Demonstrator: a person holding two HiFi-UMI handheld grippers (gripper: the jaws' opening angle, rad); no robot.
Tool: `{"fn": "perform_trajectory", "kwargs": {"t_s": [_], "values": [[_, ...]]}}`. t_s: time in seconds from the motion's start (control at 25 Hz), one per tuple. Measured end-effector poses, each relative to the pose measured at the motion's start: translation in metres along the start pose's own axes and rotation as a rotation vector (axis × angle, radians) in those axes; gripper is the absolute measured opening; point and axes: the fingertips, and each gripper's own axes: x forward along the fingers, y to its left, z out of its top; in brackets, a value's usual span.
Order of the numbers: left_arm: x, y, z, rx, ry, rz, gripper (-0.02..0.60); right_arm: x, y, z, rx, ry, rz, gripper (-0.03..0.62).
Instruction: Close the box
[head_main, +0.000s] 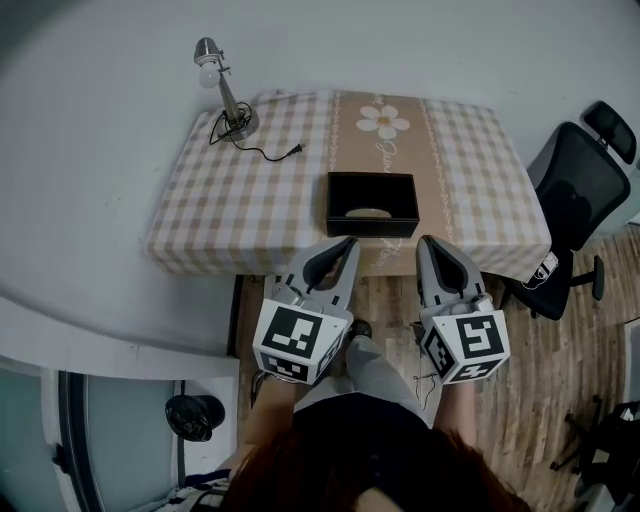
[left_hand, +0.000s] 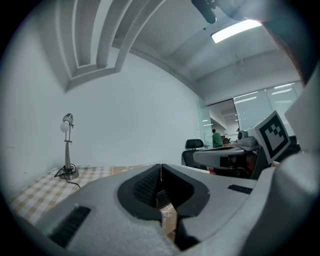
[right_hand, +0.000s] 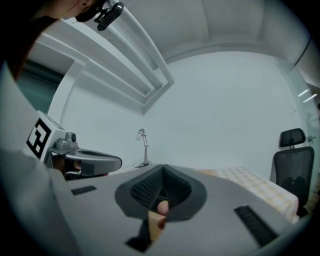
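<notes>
One table under a checked cloth with a tan centre strip fills the middle of the head view. One black office chair stands at its right end. One box sits on the tan strip near the table's front edge: black, rectangular, its top open, with a pale object lying inside by the front wall. Two grippers are held near the front edge, short of the box. The left gripper and the right gripper both have their fingers clenched on nothing. One desk lamp stands at the far left corner.
</notes>
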Motion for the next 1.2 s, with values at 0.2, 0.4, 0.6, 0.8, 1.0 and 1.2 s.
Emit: {"fn": "perform_trajectory", "kwargs": {"t_s": [0.2,0.4,0.6,0.8,1.0,1.2], "values": [[0.013,0.013,-0.001,0.000,0.004,0.012,0.028,0.014,-0.012,-0.001,0.006,-0.003,-0.004,0.017],[0.029,0.025,-0.001,-0.006,0.010,0.017,0.028,0.030,-0.026,-0.002,0.006,0.009,-0.010,0.017],[0.045,0.037,0.000,0.000,0.015,0.021,0.028,0.047,-0.037,-0.001,0.009,0.008,-0.007,0.017],[0.058,0.051,0.001,0.004,0.022,0.031,0.028,0.065,-0.046,-0.001,0.007,0.015,-0.001,0.017],[0.072,0.063,0.003,0.007,0.026,0.042,0.028,0.079,-0.057,-0.001,0.007,0.019,0.005,0.017],[0.084,0.076,0.004,-0.005,0.045,0.051,0.028,0.096,-0.067,0.001,-0.001,0.037,0.008,0.017]]}}
